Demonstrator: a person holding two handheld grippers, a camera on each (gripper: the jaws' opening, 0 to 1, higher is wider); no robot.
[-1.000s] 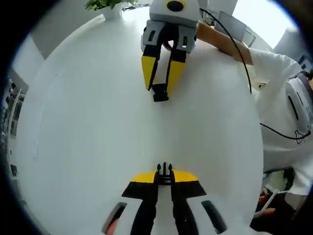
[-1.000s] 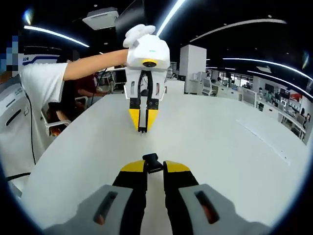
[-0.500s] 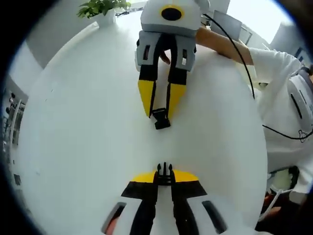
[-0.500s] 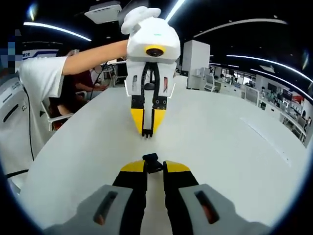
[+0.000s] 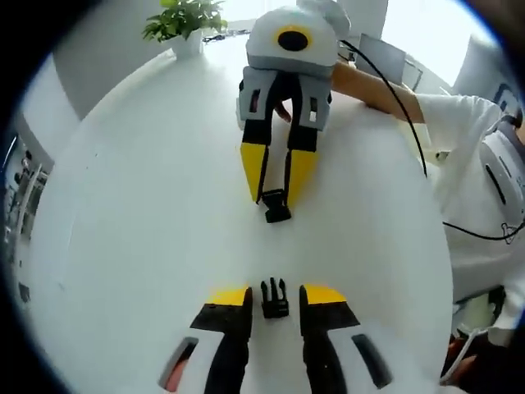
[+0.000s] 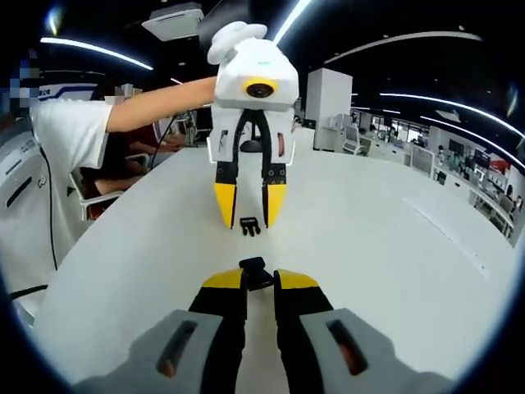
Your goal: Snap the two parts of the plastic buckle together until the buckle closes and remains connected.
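- In the left gripper view, our left gripper (image 5: pixel 275 297) has its yellow-tipped jaws spread apart, and the pronged buckle half (image 5: pixel 274 297) lies loose on the white table (image 5: pixel 123 230) between them, touching neither jaw.
- Its prongs point away from us, toward the other gripper.
- Across the table in that same view, the right gripper (image 5: pixel 276 197) faces us with its jaws pressed onto the socket buckle half (image 5: pixel 276 207), which pokes out past the yellow tips.
- The two buckle halves sit near each other but apart, with bare table between them.
- A potted plant (image 5: pixel 185 18) stands at the far edge of the table, and a person's arm (image 5: pixel 373 78) reaches in behind the right gripper, with a black cable (image 5: pixel 406 98) running over it.
- In the right gripper view, we see the right gripper (image 6: pixel 260 279) pinching the socket buckle half (image 6: pixel 256 272) at its tips.
- Ahead of it, the left gripper (image 6: pixel 249 215) hangs with its jaws wide, the pronged buckle half (image 6: pixel 250 224) resting on the table (image 6: pixel 385 263) between the tips.
- A person's arm (image 6: pixel 160 103) holds that gripper from behind.
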